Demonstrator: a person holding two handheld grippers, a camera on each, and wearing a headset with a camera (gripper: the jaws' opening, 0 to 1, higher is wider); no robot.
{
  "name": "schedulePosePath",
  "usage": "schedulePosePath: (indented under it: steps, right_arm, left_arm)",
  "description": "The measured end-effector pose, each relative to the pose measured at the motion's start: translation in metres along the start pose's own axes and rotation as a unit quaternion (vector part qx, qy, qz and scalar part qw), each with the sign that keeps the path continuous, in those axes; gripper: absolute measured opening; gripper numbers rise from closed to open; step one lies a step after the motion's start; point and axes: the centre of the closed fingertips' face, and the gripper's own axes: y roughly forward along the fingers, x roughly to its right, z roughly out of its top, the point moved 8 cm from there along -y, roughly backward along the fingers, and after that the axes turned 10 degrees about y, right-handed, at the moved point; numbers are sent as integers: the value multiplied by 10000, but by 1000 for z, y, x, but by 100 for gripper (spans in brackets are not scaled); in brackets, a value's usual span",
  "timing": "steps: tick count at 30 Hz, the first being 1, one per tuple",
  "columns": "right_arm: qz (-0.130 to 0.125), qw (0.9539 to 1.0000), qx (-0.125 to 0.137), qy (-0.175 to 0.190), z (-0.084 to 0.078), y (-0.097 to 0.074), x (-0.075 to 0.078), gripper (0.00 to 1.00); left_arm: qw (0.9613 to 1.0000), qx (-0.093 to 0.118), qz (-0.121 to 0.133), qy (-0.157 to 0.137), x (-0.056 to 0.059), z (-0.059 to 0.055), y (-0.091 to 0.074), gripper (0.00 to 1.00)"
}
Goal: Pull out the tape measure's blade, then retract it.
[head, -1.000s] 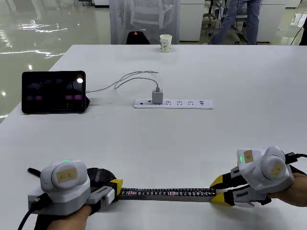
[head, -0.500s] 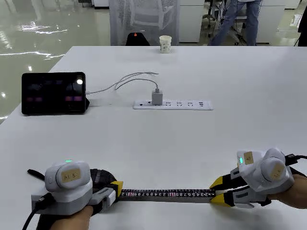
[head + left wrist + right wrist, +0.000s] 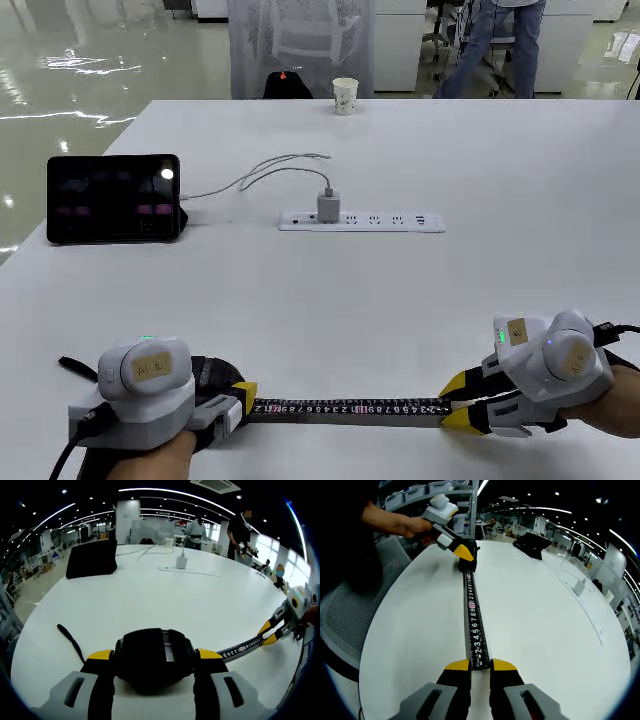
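Observation:
The black tape measure case [image 3: 154,656] sits clamped between the yellow-tipped jaws of my left gripper [image 3: 238,398] at the table's near left; its case [image 3: 212,373] is partly hidden by the gripper in the head view. A dark blade [image 3: 348,408] with white numbers runs flat along the table to the right. My right gripper [image 3: 458,400] is shut on the blade's end [image 3: 479,661]. In the right gripper view the blade [image 3: 472,622] stretches away to the left gripper [image 3: 462,554]. A black wrist strap [image 3: 70,641] trails from the case.
A dark tablet [image 3: 113,196] stands at the left. A white power strip [image 3: 360,219] with a charger and cable lies mid-table. A paper cup [image 3: 345,94] stands at the far edge. A person [image 3: 500,40] stands beyond the table.
Both grippers hold their grips; the blade's drawn-out length looks about the same. The picture has shifted slightly with the head.

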Motion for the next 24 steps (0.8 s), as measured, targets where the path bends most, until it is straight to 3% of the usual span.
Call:
schedulePosePath:
  steps: [24]
  right_arm:
    - [2, 10000, -43, 8, 1, 0, 0, 9]
  left_arm:
    - [10000, -84, 17, 49, -1, 1, -1, 55]
